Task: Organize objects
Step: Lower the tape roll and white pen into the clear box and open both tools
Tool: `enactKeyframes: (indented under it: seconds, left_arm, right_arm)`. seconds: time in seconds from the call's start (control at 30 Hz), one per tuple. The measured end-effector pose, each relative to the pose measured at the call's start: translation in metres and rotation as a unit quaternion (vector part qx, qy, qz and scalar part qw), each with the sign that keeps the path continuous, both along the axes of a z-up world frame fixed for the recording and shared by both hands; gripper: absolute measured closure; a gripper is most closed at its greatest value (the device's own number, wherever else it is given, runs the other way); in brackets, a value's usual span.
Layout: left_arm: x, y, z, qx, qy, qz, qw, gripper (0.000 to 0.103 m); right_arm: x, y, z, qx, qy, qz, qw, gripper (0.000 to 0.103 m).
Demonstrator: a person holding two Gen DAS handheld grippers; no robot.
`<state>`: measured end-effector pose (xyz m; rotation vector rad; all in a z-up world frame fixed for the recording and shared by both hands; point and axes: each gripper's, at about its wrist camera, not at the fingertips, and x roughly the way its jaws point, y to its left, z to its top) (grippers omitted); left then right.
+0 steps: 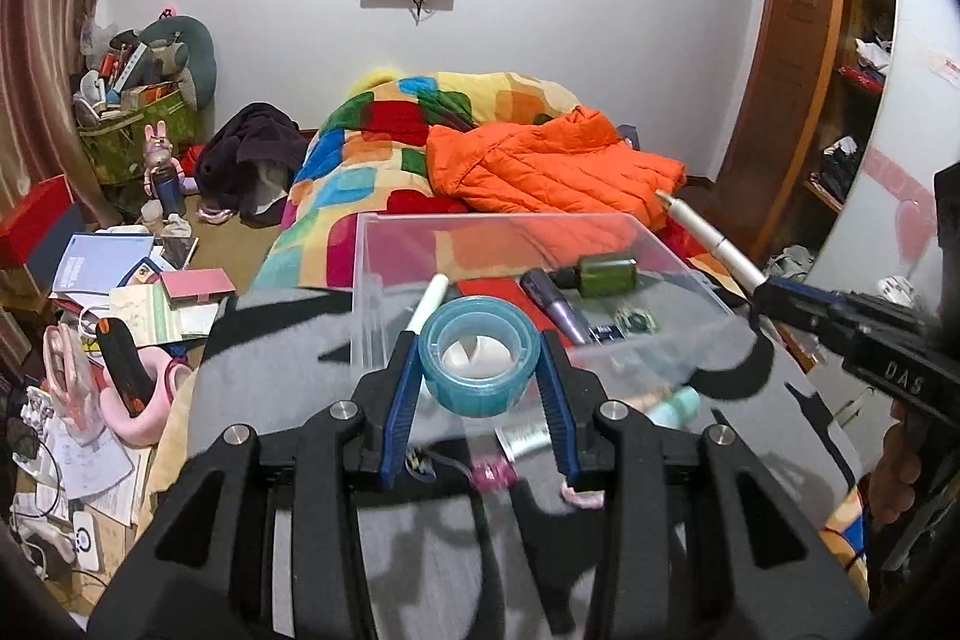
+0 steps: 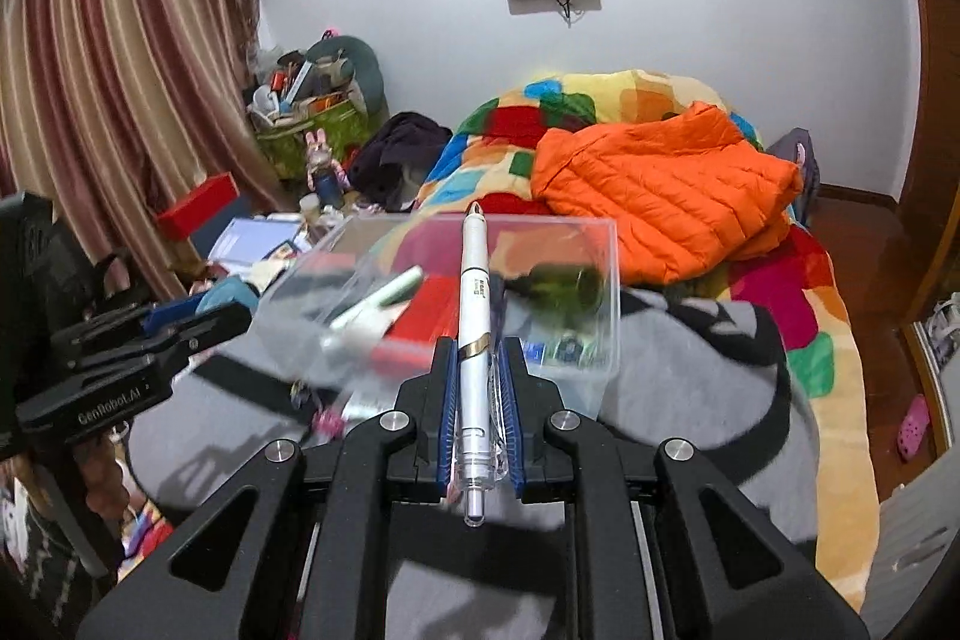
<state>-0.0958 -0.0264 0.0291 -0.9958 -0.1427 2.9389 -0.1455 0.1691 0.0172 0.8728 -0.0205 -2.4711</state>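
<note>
You are partway through. The clear plastic bin [image 1: 600, 244] on the grey blanket [image 1: 270, 376] already holds a green bottle [image 1: 603, 274], a purple tube [image 1: 555, 307], a white marker [image 1: 429, 301] and some small bits, so several things are sorted. Two more are in your hands, and a few items — a silver tube [image 1: 525, 439] and a pink trinket [image 1: 492, 473] — lie loose on the blanket in front of the bin.

Your left gripper [image 1: 480, 382] has its jaws closed moderately on the blue tape roll [image 1: 479, 355], held just short of the bin's near wall with its hole facing up toward the camera.

Your right gripper [image 2: 480, 388] has its jaws narrow, clamped on the white pen [image 2: 475, 340]. The pen's long axis runs straight along the fingers, tip pointing forward over the bin, clicker end toward you — it probably needs lowering in tip-first.
</note>
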Motion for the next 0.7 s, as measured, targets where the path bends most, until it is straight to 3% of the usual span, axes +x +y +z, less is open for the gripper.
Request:
enactKeyframes:
  seconds: [0.17, 0.3, 0.7]
  left_arm:
    - [-0.033, -0.006, -0.01, -0.007, -0.024, 0.01, 0.9996, 0.065]
    - [-0.056, -0.015, -0.023, 0.013, -0.051, 0.012, 0.9986, 0.065]
    - [-0.084, -0.02, -0.045, 0.015, -0.082, 0.009, 0.9965, 0.065]
  right_arm:
    - [-0.038, -0.002, 0.0, -0.001, -0.001, -0.033, 0.999, 0.091]
    - [-0.063, -0.009, -0.009, 0.002, -0.018, -0.039, 0.999, 0.091]
    - [-0.096, -0.049, -0.055, 0.062, -0.082, 0.024, 0.994, 0.091]
